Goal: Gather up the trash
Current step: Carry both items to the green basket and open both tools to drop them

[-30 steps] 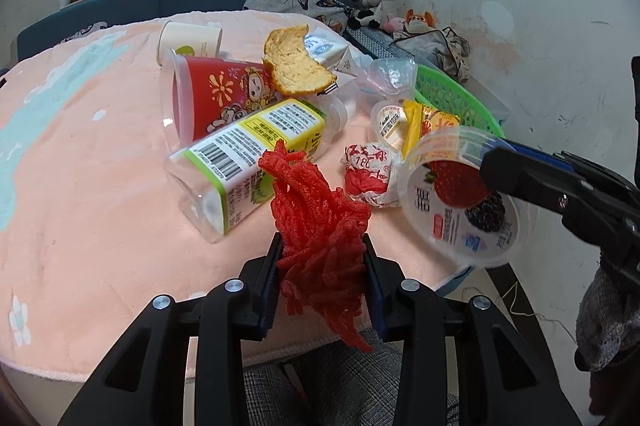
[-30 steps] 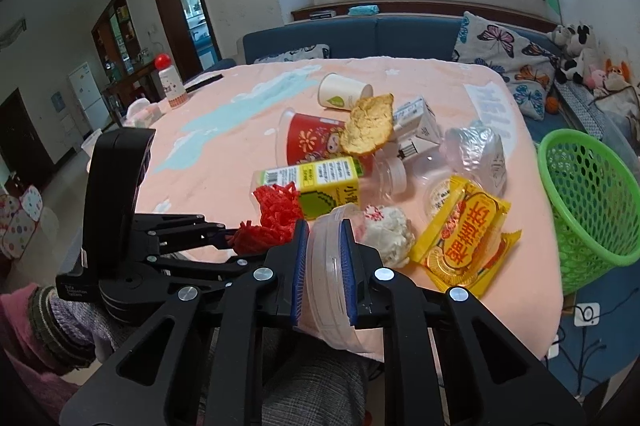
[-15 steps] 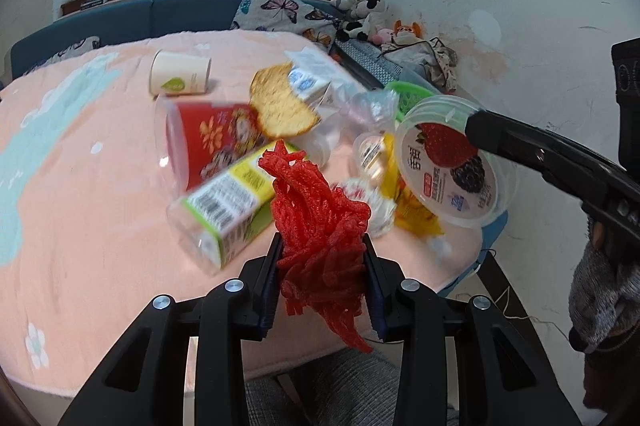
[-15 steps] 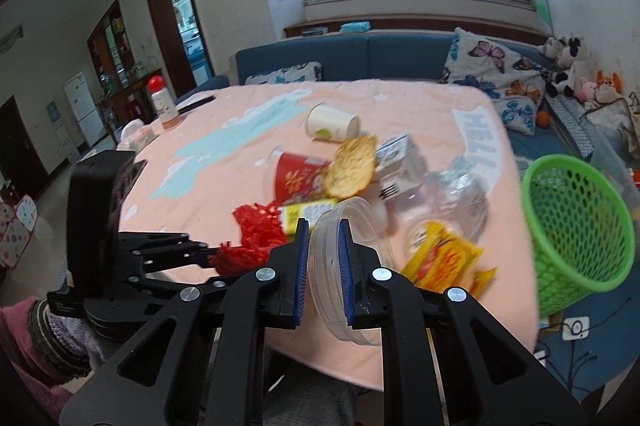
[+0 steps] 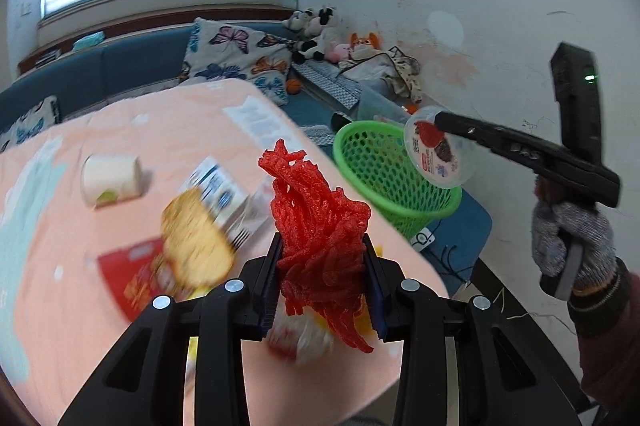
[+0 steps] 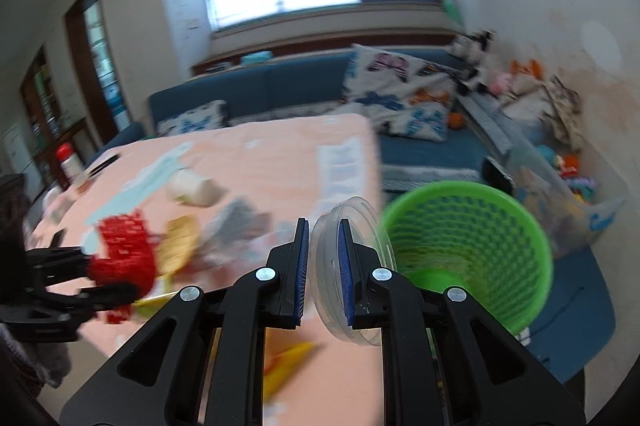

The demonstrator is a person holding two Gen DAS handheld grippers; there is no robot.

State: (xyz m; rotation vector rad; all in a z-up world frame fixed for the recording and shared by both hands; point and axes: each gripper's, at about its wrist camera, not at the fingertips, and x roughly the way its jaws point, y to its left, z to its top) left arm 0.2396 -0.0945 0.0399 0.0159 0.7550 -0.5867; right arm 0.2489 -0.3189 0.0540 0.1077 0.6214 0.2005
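Observation:
My left gripper is shut on a red mesh net and holds it above the table's right edge. My right gripper is shut on the rim of a clear plastic fruit cup; in the left wrist view the cup hangs over the rim of the green basket. The basket stands on the floor right of the table. In the right wrist view the left gripper with the net shows at the left.
On the pink table lie a paper cup, a bread slice, a red cup, a small carton and yellow wrappers. A blue sofa with cushions stands behind; toys and a clear bin sit by the wall.
Both grippers have swung right toward the green basket with their loads. The fruit cup now hangs at the basket's rim; the table litter has slid left in view.

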